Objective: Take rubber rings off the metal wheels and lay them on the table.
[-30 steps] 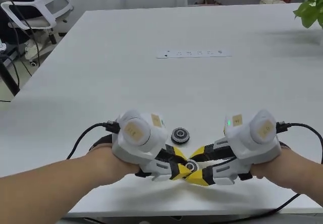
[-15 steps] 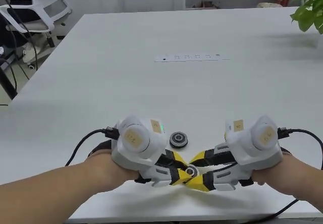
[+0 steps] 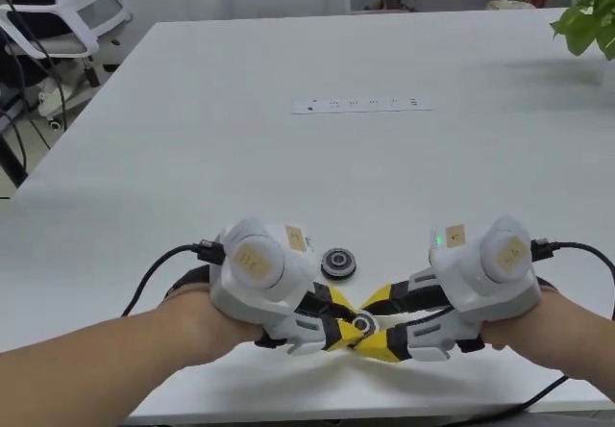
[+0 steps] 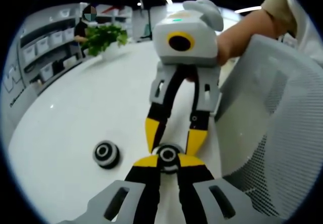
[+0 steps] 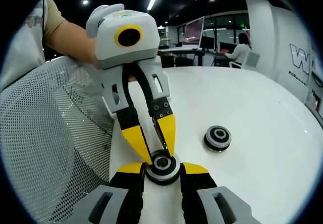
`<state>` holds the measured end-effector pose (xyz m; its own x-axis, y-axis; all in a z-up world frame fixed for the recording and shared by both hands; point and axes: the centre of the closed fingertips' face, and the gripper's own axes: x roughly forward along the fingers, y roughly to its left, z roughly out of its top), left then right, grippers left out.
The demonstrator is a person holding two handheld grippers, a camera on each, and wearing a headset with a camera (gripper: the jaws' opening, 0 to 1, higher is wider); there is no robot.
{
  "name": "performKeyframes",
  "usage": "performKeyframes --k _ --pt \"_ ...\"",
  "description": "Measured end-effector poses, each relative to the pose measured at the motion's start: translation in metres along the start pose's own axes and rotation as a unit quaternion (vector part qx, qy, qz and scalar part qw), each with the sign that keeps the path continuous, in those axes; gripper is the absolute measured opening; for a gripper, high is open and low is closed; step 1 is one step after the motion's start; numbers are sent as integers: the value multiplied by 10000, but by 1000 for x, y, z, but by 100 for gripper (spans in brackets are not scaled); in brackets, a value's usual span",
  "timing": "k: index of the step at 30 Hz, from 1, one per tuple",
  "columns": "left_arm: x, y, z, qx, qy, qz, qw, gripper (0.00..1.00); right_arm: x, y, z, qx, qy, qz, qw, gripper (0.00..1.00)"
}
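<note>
A small round metal wheel with a black rubber ring around it is held between the two grippers, which are brought tip to tip over the near edge of the flat white table. The right gripper is closed on it: in the right gripper view the wheel is seen clamped between the two yellow-tipped jaws, one at each side. The left gripper is seen there reaching in from the far side, its jaws drawn narrow and pinched on the wheel's rim at the upper left. Whether only the rubber is caught cannot be told. In the head view both grippers are angled inward, each gripped by a hand, with a black cable trailing from each.

A second wheel of the same kind, dark ring in place, is laid flat on the table just beyond the grippers and apart from them. A long white power strip is seen farther across the table. Green plant leaves are seen at the far right corner, and a white mesh office chair beyond the far left corner.
</note>
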<state>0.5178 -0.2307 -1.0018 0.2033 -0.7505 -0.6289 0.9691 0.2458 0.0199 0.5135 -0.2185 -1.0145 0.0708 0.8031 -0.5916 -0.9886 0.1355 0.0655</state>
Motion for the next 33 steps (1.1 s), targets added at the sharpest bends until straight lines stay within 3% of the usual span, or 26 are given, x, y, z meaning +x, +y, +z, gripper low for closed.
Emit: performKeyframes --k 12,33 --pt "0 1 0 -47 -11 8 10000 12 -5 -1 -2 92 -18 -37 9999 25" --pt "0 1 0 -57 -9 31 10000 12 -9 -1 -9 -160 273 -113 9994 21"
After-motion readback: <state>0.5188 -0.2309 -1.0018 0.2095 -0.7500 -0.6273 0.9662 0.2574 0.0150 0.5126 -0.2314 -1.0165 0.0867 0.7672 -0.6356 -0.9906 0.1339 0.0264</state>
